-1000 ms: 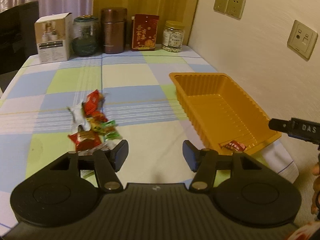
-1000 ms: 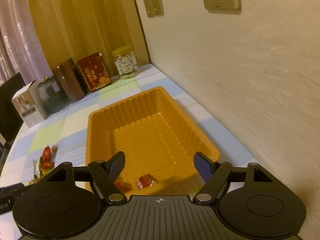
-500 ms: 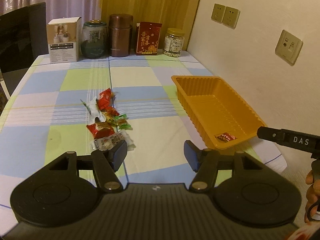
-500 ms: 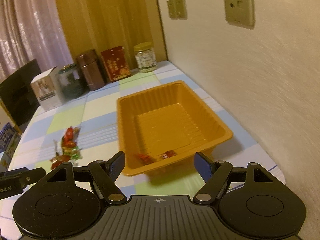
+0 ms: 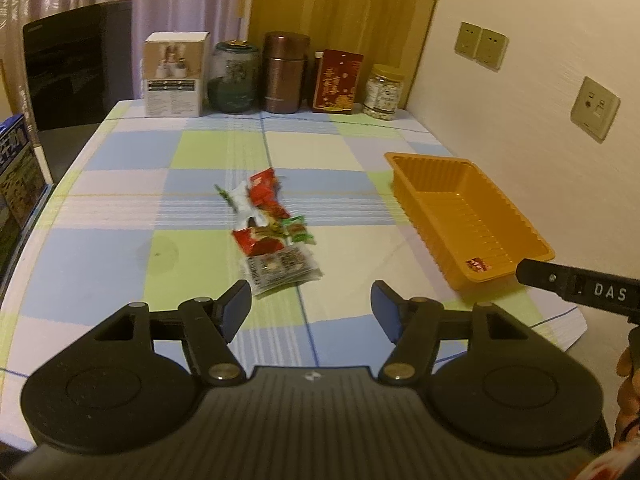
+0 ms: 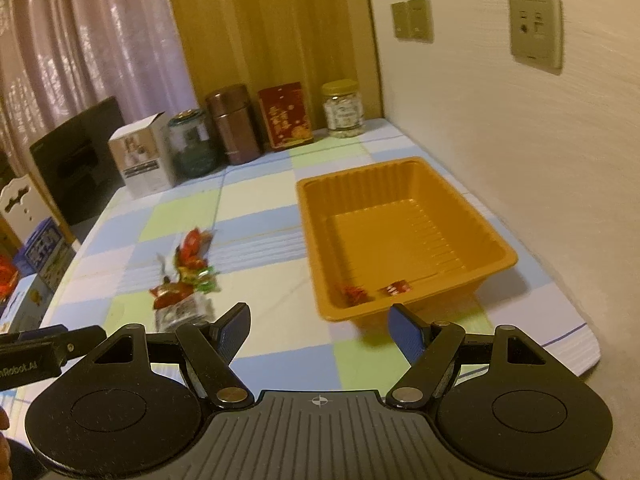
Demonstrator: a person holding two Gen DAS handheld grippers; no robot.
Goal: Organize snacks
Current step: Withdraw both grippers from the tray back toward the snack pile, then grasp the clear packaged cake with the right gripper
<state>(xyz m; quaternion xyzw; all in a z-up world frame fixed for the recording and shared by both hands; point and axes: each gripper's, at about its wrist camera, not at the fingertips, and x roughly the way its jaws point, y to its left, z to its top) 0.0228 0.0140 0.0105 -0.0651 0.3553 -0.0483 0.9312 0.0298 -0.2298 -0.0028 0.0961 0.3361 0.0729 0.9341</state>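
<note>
A heap of wrapped snacks (image 5: 272, 232) lies mid-table; it also shows in the right wrist view (image 6: 186, 280). An orange plastic tray (image 5: 532, 240) stands by the wall, with one red snack (image 5: 477, 265) visible inside. In the right wrist view the tray (image 6: 500, 258) holds two red snacks (image 6: 356, 293) (image 6: 396, 288) at its near end. My left gripper (image 5: 310, 306) is open and empty, held back above the table's near edge, short of the heap. My right gripper (image 6: 318, 330) is open and empty, held back in front of the tray.
Along the back edge stand a white box (image 5: 174, 74), a glass jar (image 5: 236, 78), a brown canister (image 5: 286, 72), a red tin (image 5: 336, 80) and a small nut jar (image 5: 384, 86). A wall runs along the right. A dark chair (image 5: 80, 60) stands back left.
Both grippers have pulled back and up from the table, so tray and heap look farther away. Both stay open and empty. The snacks and the tray have not moved.
</note>
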